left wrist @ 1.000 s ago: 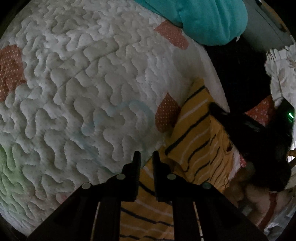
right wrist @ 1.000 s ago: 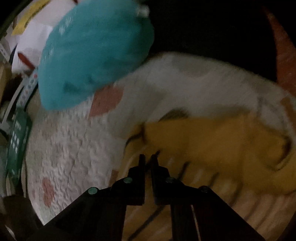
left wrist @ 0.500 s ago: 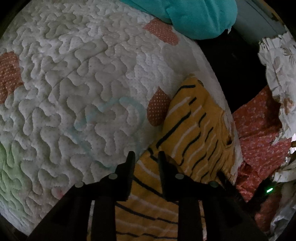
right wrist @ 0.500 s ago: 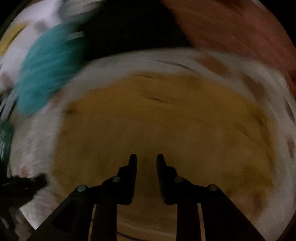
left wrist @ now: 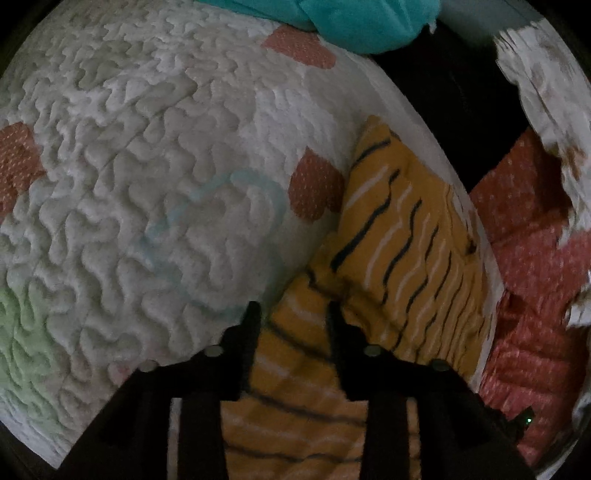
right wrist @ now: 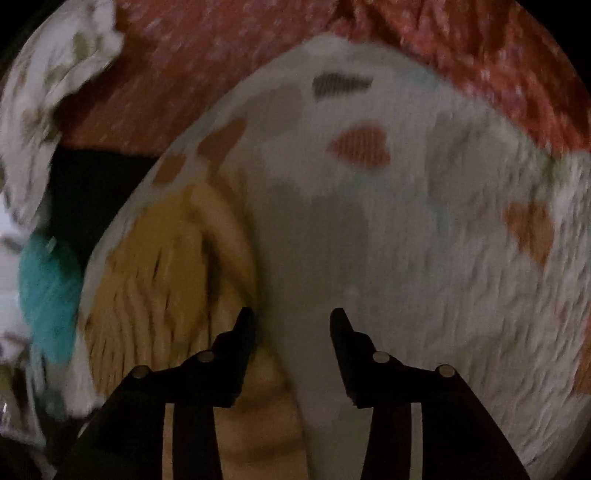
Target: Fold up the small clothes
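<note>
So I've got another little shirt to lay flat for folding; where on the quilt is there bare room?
The broad white quilt is bare left of the yellow striped garment, from the teal cloth at the top down to the open left claw. It is crowded at the right edge, where the garment meets the red dotted fabric.

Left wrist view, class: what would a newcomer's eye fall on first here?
The mustard striped garment stands out first, lying on the white quilted cover near its right edge, its near part between the open fingers of the left tool. Next comes the teal cushion at the top.
</note>
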